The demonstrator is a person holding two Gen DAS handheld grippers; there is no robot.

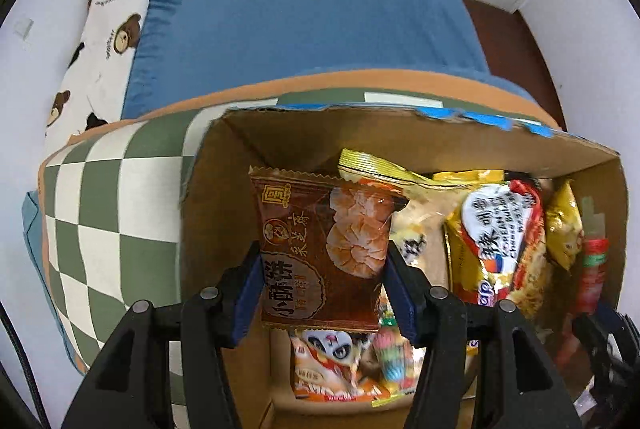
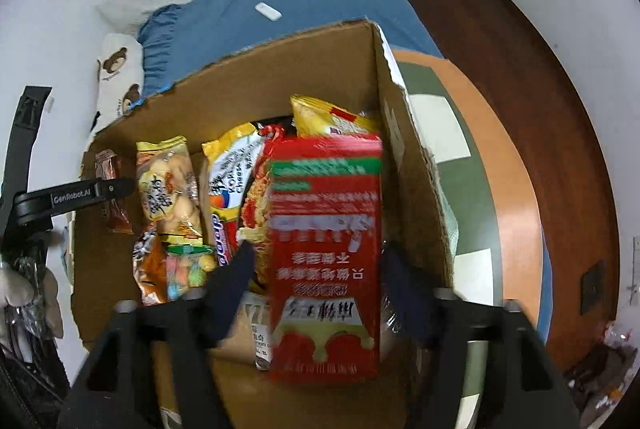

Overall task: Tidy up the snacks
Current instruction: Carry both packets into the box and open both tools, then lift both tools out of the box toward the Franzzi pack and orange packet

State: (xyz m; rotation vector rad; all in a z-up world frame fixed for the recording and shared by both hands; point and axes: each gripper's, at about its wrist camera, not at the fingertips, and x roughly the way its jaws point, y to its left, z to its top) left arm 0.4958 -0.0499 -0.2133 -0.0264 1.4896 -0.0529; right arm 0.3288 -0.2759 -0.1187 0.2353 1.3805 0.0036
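An open cardboard box (image 1: 400, 133) (image 2: 280, 57) stands on a checkered cloth and holds several snack packets. My left gripper (image 1: 322, 249) is shut on a brown pastry packet (image 1: 320, 249), held upright over the box's left side; this packet also shows in the right wrist view (image 2: 112, 189). My right gripper (image 2: 316, 253) has its fingers spread wide around a red spicy-strip packet (image 2: 324, 253) over the box's right side; the packet looks blurred and the fingers seem not to press it. A yellow Korean cheese noodle packet (image 1: 496, 229) (image 2: 232, 181) stands inside.
The checkered green-and-white cloth (image 1: 108, 213) (image 2: 448, 133) covers a round orange-edged table. A blue bed (image 1: 304, 13) with a bear-print pillow (image 1: 104, 37) lies beyond. A brown wooden floor (image 2: 540, 69) is on the right.
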